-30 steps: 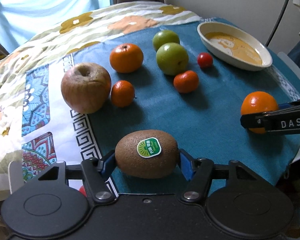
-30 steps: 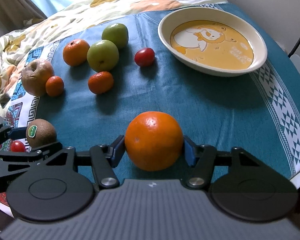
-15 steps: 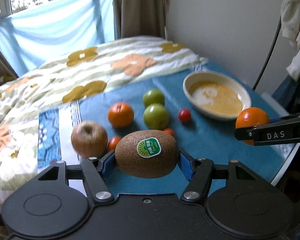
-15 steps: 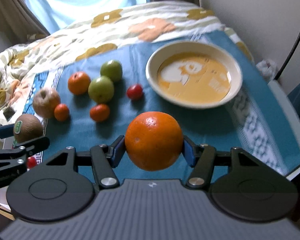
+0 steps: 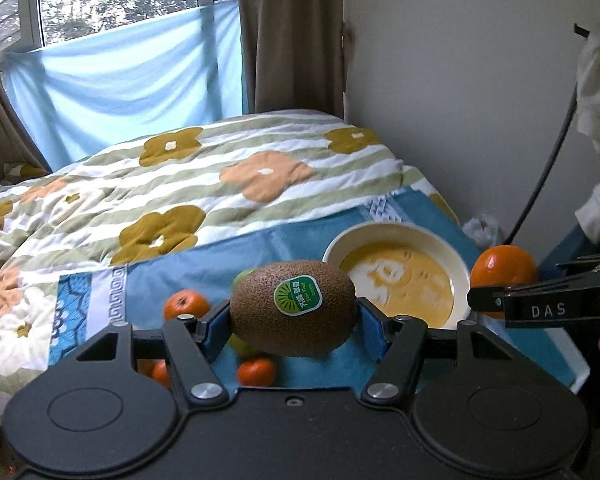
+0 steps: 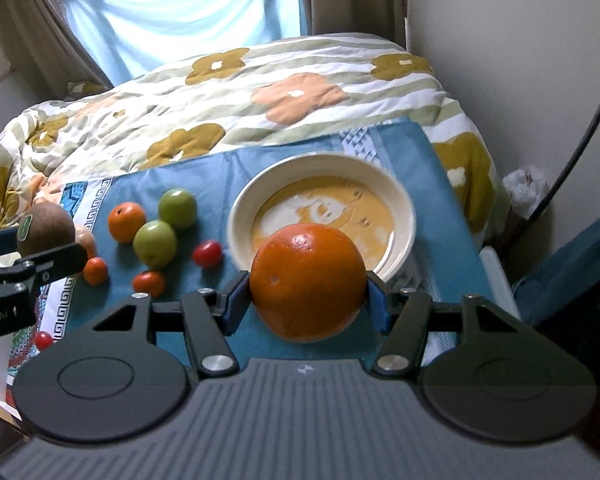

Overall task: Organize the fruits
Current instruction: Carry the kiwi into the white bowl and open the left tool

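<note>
My left gripper [image 5: 294,322] is clamped on a kiwi [image 5: 293,314], its blue pads pressed against both ends, the green sticker facing my camera. The kiwi hangs in the air above the blue cloth [image 5: 236,256] that covers the bench. My right gripper [image 6: 308,300] grips a big orange [image 6: 308,282] the same way, one pad on each side, and this fruit is also off the cloth, in front of the near rim of the bowl [image 6: 396,200] as my right camera sees it.

The bowl is cream with a yellow cartoon print inside, and it holds no fruit. It sits on the right part of the cloth. From the left camera I can see my other gripper coming in from the right edge with the orange just beside the bowl's right rim.

To the left of the bowl the rest of the fruit lies loose on the cloth: two green apples [image 6: 155,243] close together, a mandarin [image 6: 126,222] just left of them, a cherry tomato [image 6: 207,254] between the apples and the bowl, and two smaller mandarins [image 6: 149,284] nearer to me. Another cherry tomato [image 6: 43,339] lies at the cloth's patterned left border. A flowered quilt [image 6: 260,92] covers the bed beyond the bench.
</note>
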`<move>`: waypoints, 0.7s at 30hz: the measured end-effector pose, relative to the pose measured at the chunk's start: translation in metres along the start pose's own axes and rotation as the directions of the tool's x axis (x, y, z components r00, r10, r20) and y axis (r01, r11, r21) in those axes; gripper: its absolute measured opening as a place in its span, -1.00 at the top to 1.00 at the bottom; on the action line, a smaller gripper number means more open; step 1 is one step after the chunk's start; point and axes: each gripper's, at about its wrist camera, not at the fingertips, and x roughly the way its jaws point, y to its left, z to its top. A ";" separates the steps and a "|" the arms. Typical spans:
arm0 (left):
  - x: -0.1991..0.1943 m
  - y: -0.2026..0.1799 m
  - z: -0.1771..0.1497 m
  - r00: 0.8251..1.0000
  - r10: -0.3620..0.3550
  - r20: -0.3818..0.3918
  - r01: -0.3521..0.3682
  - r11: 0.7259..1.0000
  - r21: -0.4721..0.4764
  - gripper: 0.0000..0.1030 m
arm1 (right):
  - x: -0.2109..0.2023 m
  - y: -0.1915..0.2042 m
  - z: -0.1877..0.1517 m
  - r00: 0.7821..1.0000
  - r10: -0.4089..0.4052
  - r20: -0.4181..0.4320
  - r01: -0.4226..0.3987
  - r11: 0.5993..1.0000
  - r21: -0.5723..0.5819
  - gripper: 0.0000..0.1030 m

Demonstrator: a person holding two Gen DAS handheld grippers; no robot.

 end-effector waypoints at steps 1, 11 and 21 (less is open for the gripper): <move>0.005 -0.005 0.004 1.000 0.003 0.001 -0.003 1.000 -0.004 -0.34 | 0.002 -0.006 0.005 1.000 0.008 0.000 -0.008 1.000 -0.007 -0.44; 0.076 -0.056 0.036 0.999 0.038 -0.025 -0.039 0.999 -0.033 -0.34 | 0.046 -0.067 0.051 0.998 0.056 0.005 -0.056 0.996 -0.070 -0.44; 0.168 -0.091 0.044 0.994 0.045 -0.099 -0.043 0.999 0.017 -0.34 | 0.101 -0.110 0.069 0.997 0.070 -0.031 -0.072 0.996 -0.062 -0.44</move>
